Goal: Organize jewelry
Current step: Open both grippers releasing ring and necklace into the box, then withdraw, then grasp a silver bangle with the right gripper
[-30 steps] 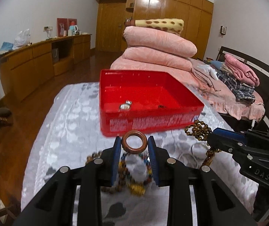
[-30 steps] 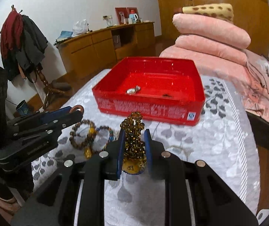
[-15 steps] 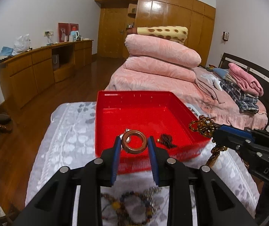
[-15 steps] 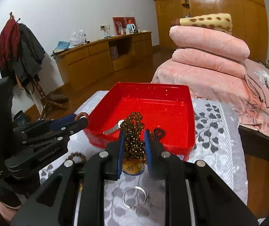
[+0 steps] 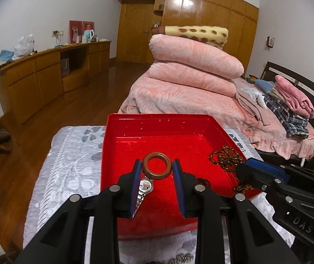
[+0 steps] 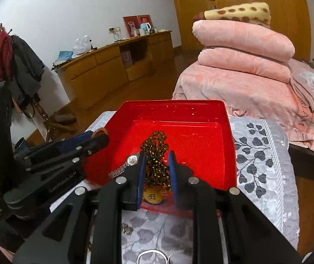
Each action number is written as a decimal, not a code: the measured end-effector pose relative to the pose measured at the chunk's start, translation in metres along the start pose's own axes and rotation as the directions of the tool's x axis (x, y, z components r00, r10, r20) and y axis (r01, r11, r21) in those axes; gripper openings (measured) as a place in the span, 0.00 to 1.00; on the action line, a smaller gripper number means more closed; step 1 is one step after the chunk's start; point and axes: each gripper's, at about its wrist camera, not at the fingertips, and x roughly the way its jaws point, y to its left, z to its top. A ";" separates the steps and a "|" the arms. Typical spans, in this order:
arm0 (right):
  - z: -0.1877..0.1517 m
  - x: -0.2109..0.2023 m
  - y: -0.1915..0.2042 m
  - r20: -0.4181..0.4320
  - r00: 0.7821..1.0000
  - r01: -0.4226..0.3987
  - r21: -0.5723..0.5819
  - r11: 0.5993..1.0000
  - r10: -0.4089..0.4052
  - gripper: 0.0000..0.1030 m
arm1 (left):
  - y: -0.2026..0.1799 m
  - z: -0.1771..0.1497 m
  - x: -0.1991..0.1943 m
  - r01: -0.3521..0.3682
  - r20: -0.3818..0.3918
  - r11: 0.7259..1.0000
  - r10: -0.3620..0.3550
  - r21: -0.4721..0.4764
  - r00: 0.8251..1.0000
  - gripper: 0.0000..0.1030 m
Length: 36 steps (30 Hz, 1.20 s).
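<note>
Both wrist views look closely down into the shared red tray (image 5: 157, 118) (image 6: 174, 105).

Bedroom with white walls (image 5: 46, 6) and a glossy wood floor (image 5: 84, 107). Long wooden sideboard (image 5: 46, 72) on the left, big wardrobe (image 5: 201, 19) at the back, pink bedding (image 5: 192, 66) piled on the bed.

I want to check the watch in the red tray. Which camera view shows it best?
The right wrist view: the watch lies in the tray with its dial and much of its metal band showing, just left of the right gripper. In the left wrist view, the left gripper hides part of it; dial and some band show.
</note>
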 end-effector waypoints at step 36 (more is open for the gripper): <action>-0.120 -0.066 -0.005 -0.062 0.982 0.186 0.107 0.977 -0.180 0.95 | 0.053 -0.112 -0.089 -0.136 -0.032 0.990 0.136 -0.025 0.990 0.92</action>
